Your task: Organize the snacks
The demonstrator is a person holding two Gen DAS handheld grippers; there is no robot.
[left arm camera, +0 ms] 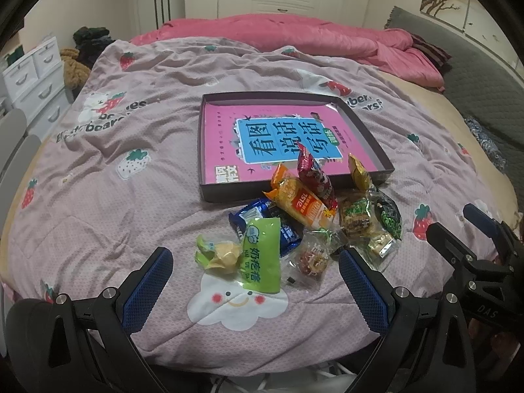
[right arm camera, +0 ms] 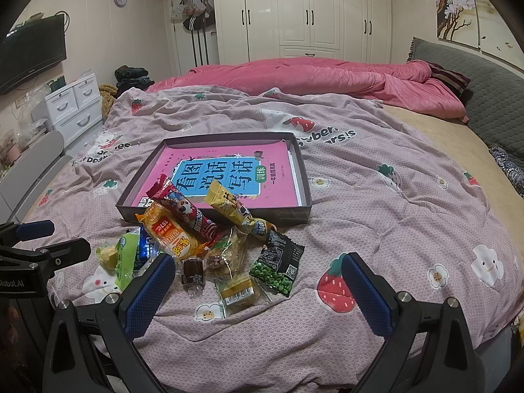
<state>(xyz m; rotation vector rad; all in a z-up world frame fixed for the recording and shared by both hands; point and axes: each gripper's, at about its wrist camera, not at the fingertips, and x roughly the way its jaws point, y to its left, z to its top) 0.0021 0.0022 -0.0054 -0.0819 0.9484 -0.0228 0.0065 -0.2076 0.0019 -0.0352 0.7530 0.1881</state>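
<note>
A pile of wrapped snacks lies on the bed in front of a shallow dark box (left arm camera: 222,195) (right arm camera: 296,150) lined with a pink book. The pile includes a green packet (left arm camera: 262,255) (right arm camera: 126,258), a blue packet (left arm camera: 288,234), an orange packet (left arm camera: 303,204) (right arm camera: 172,232), a red bar (left arm camera: 316,177) (right arm camera: 185,211), a yellow bar (right arm camera: 231,208) and a black-green packet (right arm camera: 278,267) (left arm camera: 388,214). My left gripper (left arm camera: 255,283) is open, low over the near snacks. My right gripper (right arm camera: 257,286) is open, above a small gold packet (right arm camera: 237,291).
The bed has a lilac strawberry-print quilt (left arm camera: 131,150) (right arm camera: 393,196) and a pink duvet (right arm camera: 311,75) behind it. White drawers (right arm camera: 73,108) stand at the left, wardrobes (right arm camera: 311,9) at the back, a grey headboard (right arm camera: 491,98) at the right.
</note>
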